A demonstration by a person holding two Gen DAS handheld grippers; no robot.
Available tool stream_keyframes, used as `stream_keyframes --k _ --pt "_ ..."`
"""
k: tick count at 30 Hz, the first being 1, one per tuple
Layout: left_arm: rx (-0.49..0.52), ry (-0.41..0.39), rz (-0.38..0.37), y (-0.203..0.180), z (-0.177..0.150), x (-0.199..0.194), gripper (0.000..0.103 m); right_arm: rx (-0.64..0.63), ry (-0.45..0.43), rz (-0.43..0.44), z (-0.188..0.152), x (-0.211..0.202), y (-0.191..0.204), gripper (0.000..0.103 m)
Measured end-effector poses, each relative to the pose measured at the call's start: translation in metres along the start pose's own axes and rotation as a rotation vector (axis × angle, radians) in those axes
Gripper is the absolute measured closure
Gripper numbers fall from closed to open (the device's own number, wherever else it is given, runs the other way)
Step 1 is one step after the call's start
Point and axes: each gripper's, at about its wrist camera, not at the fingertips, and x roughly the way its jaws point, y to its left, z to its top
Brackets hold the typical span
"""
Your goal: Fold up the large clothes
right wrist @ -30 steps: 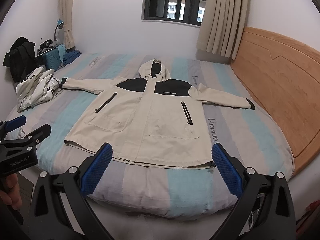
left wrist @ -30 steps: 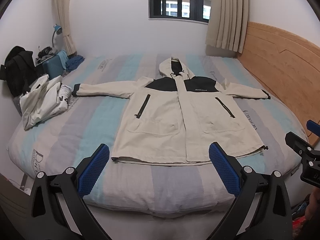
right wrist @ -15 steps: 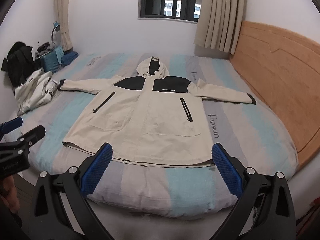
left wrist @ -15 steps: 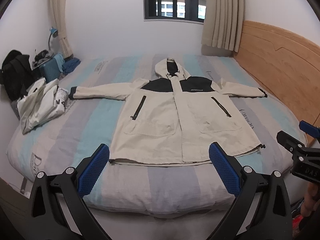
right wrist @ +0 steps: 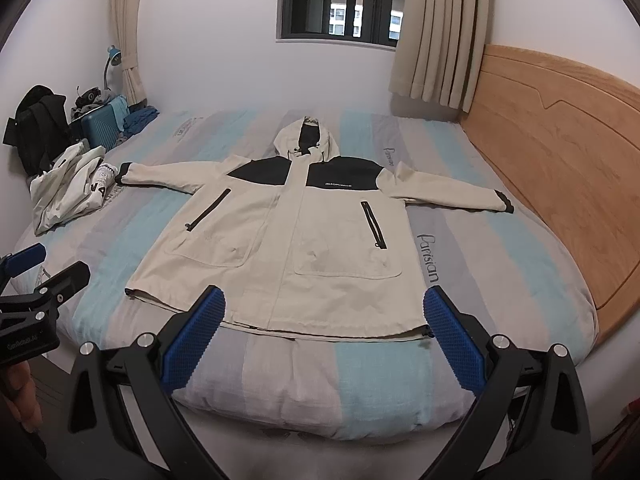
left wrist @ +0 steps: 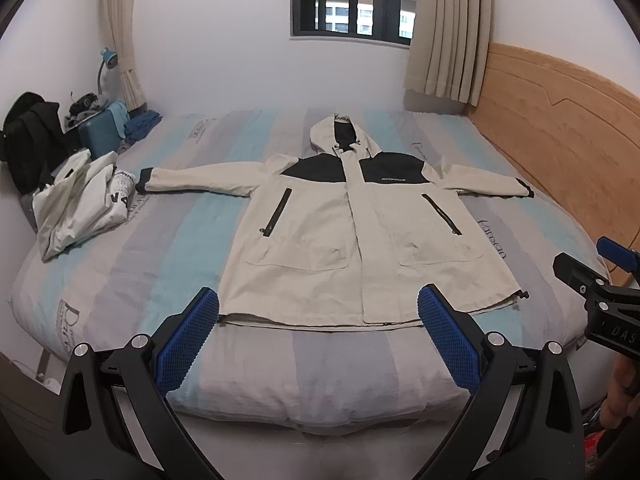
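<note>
A cream hooded jacket (left wrist: 352, 240) (right wrist: 304, 240) with black shoulder panels lies flat, front up, on the striped bed (left wrist: 132, 256) (right wrist: 500, 264), both sleeves spread out sideways and the hood pointing to the far wall. My left gripper (left wrist: 318, 312) hovers open over the bed's near edge, just short of the jacket's hem, with nothing between its blue pads. My right gripper (right wrist: 324, 308) is open too, above the hem's right half. Each gripper shows at the edge of the other's view.
A heap of white clothes (left wrist: 80, 204) (right wrist: 68, 188) lies at the bed's left side. Beyond it stand a black bag (left wrist: 32, 140) and a teal suitcase (left wrist: 100, 136). A wooden headboard (left wrist: 560, 168) (right wrist: 560, 168) runs along the right. A hand (right wrist: 18, 396) holds the left gripper.
Both grippers have shifted a little; the views tilted slightly upward and nearer the jacket. The jacket has not moved. Both grippers stay open.
</note>
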Motion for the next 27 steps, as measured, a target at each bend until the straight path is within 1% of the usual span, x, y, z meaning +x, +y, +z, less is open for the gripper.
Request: stream_keyframes --k 27 --pt "0.021 0.005 -0.004 -0.0053 -0.0028 0.002 0.006 -0.009 0.023 -0.007 -0.0021 0.0039 0.0042 0.007"
